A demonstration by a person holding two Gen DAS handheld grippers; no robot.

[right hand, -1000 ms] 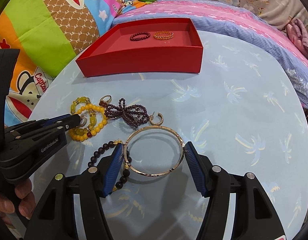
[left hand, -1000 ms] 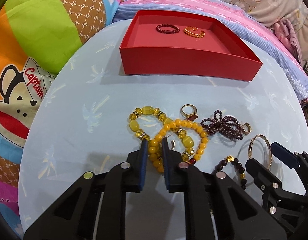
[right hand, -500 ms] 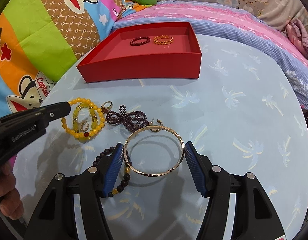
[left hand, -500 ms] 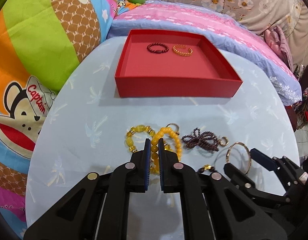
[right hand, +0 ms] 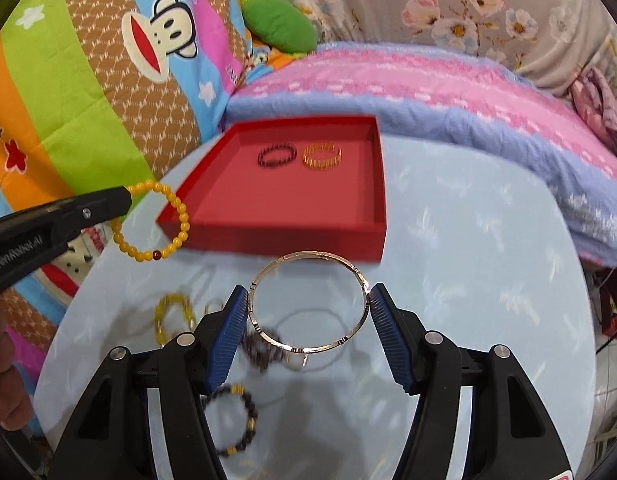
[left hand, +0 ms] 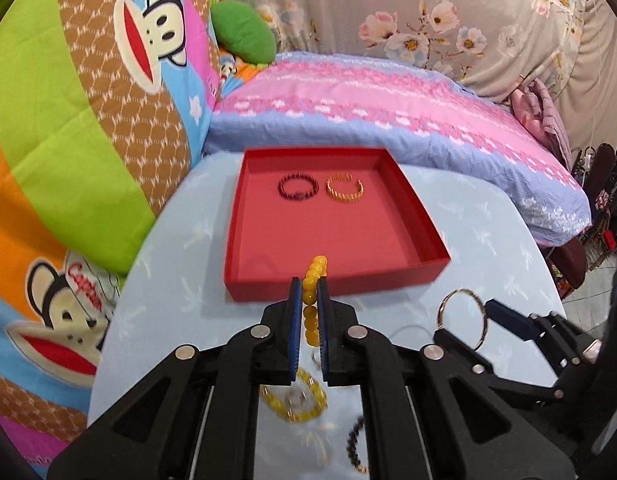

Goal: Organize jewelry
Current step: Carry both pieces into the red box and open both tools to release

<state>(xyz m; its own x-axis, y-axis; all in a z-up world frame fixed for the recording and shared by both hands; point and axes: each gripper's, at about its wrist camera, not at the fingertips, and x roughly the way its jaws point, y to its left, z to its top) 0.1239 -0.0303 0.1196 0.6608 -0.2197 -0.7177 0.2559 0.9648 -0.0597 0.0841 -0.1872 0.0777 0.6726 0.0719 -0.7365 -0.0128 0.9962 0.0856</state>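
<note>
My left gripper (left hand: 308, 300) is shut on a yellow bead bracelet (left hand: 313, 276) and holds it in the air just short of the red tray's (left hand: 332, 284) near wall; the bracelet hangs from it in the right wrist view (right hand: 170, 216). My right gripper (right hand: 308, 304) is shut on a thin gold bangle (right hand: 308, 258), lifted above the table in front of the tray (right hand: 276, 240). Inside the tray lie a dark bead bracelet (right hand: 277, 155) and a gold link bracelet (right hand: 322, 156).
On the pale blue table (right hand: 468, 280) below lie a chunky yellow bracelet (left hand: 292, 400), a dark bead bracelet with gold beads (right hand: 236, 420) and a maroon bead bow (right hand: 260, 350). Bright cushions (left hand: 68, 140) stand at the left, a pink and blue bed (left hand: 388, 112) behind.
Both grippers have risen off the table and moved toward the tray. The left has lifted the yellow bead bracelet, the right has lifted the gold bangle.
</note>
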